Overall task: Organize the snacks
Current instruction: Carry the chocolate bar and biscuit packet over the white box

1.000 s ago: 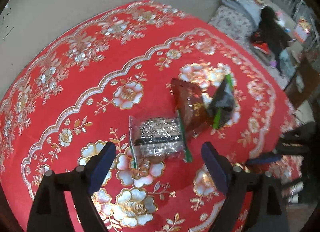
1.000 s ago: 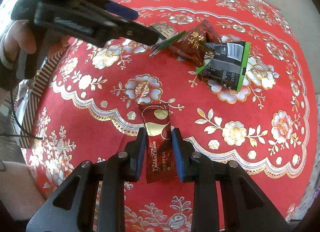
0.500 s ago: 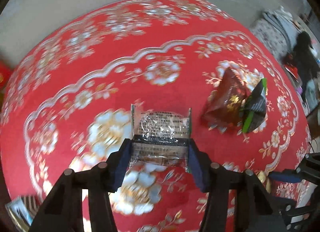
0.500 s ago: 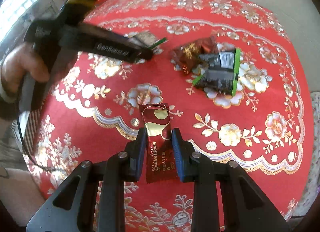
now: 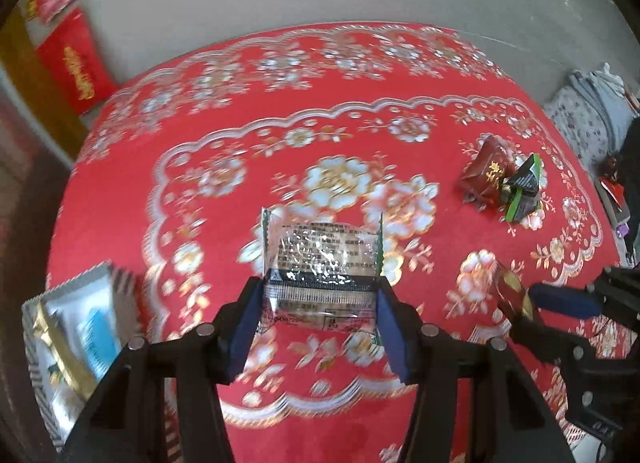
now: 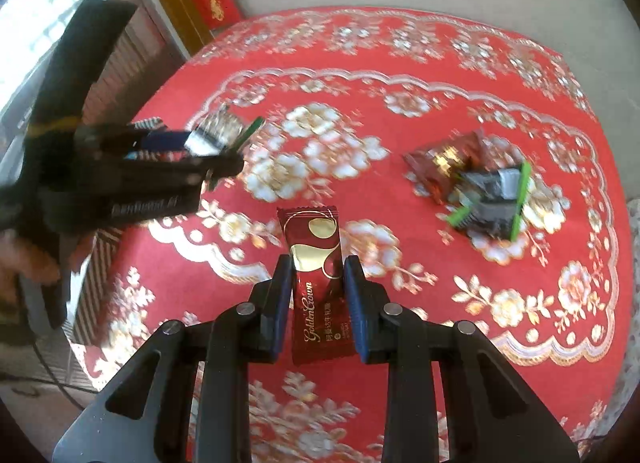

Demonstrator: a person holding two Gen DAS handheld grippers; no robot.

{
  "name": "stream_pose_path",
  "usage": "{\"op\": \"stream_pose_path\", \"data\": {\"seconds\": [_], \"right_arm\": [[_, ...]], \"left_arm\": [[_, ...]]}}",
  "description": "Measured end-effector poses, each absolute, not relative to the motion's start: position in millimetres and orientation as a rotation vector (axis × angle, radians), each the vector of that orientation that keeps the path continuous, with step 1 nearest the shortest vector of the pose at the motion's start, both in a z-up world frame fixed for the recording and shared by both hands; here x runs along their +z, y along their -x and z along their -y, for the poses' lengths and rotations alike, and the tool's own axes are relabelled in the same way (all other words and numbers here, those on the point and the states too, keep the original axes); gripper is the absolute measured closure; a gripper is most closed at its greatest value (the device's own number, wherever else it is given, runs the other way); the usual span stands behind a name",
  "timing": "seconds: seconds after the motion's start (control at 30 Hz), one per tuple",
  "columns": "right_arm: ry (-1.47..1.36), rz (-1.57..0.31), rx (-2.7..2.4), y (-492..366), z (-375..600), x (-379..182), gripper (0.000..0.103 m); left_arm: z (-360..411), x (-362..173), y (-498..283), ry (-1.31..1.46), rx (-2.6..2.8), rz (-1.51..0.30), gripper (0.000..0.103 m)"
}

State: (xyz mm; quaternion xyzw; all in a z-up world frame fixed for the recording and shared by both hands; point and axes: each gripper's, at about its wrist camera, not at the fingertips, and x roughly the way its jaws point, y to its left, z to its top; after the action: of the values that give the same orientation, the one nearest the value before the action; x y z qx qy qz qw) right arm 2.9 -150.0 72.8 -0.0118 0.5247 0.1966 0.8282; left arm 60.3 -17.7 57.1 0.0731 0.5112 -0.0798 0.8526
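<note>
Red floral tablecloth (image 5: 168,199) beneath left tongs (image 5: 320,315) clamping clear snack packet (image 5: 320,259), right tongs (image 6: 316,295) gripping maroon bar (image 6: 316,275)

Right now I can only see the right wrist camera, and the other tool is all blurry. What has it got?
Observer: The left tool has just been closing and is now shut on a clear packet with green side edges and black print. Its pads press on both sides.
Operator: Is there somewhere to put it?
Observer: In the left wrist view, a striped box sits at the far left of the red tablecloth. A white-and-blue packet and a gold one already lie inside.
</note>
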Motion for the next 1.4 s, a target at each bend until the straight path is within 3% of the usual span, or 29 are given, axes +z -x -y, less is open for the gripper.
{"op": "stream_pose_path", "data": {"seconds": [1.4], "right_arm": [[0.29,-1.071,0.852,25.5,-85.4,97.3,0.077]], "left_arm": [[-179.6,70.0,62.5,0.07,0.223,-1.027,0.045]]}}
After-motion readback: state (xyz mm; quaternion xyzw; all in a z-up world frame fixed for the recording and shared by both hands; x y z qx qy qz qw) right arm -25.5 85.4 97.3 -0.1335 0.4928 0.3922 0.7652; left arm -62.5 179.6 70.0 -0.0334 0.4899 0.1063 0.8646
